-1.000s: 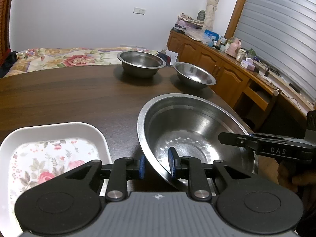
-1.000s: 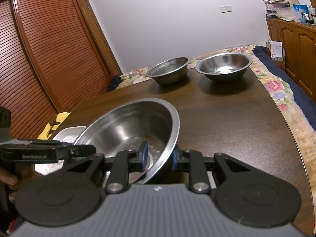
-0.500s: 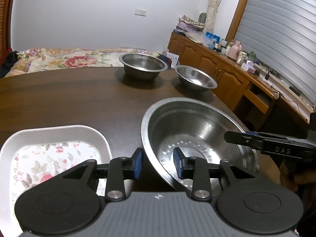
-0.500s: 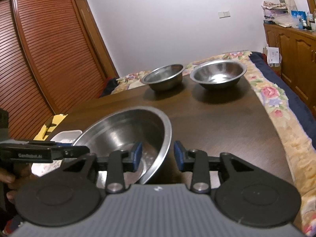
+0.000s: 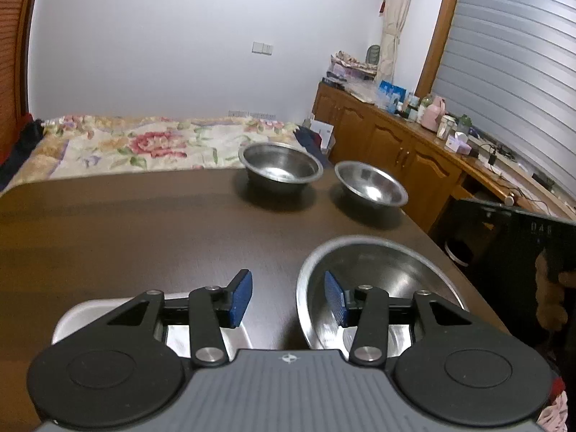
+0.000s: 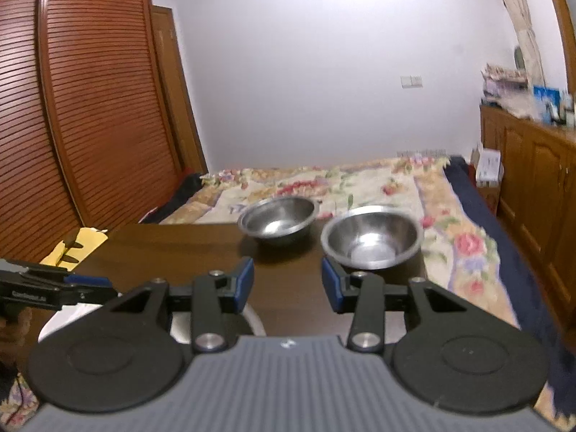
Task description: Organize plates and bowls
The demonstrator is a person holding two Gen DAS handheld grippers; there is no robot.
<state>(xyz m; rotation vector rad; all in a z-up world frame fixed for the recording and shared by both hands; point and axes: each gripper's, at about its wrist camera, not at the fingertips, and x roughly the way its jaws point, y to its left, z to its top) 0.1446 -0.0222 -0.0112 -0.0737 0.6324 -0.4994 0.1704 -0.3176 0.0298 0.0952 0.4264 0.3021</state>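
A large steel bowl (image 5: 378, 273) rests on the dark wooden table (image 5: 144, 234) just ahead of my left gripper (image 5: 287, 297), which is open and holds nothing; its right finger hangs over the bowl's near rim. A white floral plate (image 5: 72, 318) lies left of the bowl, mostly hidden behind the gripper. Two smaller steel bowls (image 5: 280, 171) (image 5: 370, 189) stand side by side at the table's far edge. My right gripper (image 6: 288, 286) is open and empty, raised above the large bowl's rim (image 6: 257, 324). The far bowls (image 6: 279, 219) (image 6: 372, 239) lie straight ahead of it.
A bed with a floral cover (image 5: 144, 144) lies beyond the table. Wooden cabinets (image 5: 396, 144) with clutter on top line the right wall. A slatted wardrobe (image 6: 90, 126) stands on the left. The other gripper (image 6: 54, 289) and a hand show at the left edge.
Both grippers were shut on the large bowl's rim; both have opened, let go and pulled up and back. The bowl now rests on the table.
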